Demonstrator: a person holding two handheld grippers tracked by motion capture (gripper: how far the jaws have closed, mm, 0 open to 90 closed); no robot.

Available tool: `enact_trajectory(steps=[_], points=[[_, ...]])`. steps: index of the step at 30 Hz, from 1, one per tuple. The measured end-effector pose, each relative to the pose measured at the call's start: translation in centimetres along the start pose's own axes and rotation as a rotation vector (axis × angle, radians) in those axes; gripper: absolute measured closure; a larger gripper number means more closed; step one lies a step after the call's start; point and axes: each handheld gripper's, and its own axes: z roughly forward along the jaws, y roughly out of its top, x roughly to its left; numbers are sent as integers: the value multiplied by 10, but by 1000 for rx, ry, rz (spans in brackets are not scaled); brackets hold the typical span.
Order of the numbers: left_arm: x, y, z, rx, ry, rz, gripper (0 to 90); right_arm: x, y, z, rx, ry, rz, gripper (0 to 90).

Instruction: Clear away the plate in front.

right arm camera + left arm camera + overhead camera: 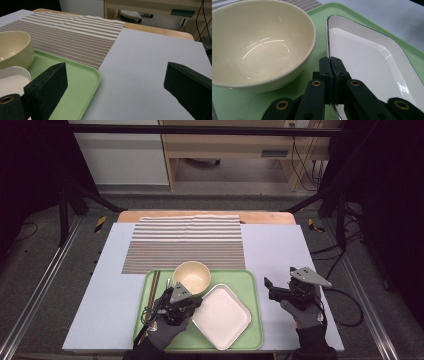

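The left gripper [331, 62] has its jaws pressed together on the near rim of the white plate [367, 62], pinching that thin edge at the plate's left corner, just beside the cream bowl [259, 42]. In the high view the left gripper [196, 303] sits at the plate's [222, 316] left corner, and the plate lies flat on the green tray [252, 285], turned like a diamond so that its corners point toward the counter's far and near edges and to either side. The bowl [192, 276] stands upright just behind the plate, close to it. A striped mat [185, 242] lies beyond the tray, its near edge tucked under the tray's far rim. The right gripper [268, 289] hovers over the bare counter [280, 250] right of the tray, jaws spread wide and holding nothing. That right side of the counter [150, 62] is open room.
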Motion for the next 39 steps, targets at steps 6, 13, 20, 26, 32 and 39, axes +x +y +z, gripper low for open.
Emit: enact_trajectory(steps=[6,13,20,26,32,39], points=[[2,-5,8,36,12,7,865,0,0,0,0,0,2,53],[4,-11,15,76,21,14,848,0,0,0,0,0,0,53],[5,-13,18,87,16,32,848,0,-1,1,5,5,5,52],[1,-8,6,37,-16,51,782,0,-2,3,13,4,5,51],[-2,5,-18,-47,-48,66,674,-2,-2,2,9,6,12,51],[22,14,-42,-119,-11,49,493,-3,-3,2,12,5,21,48]])
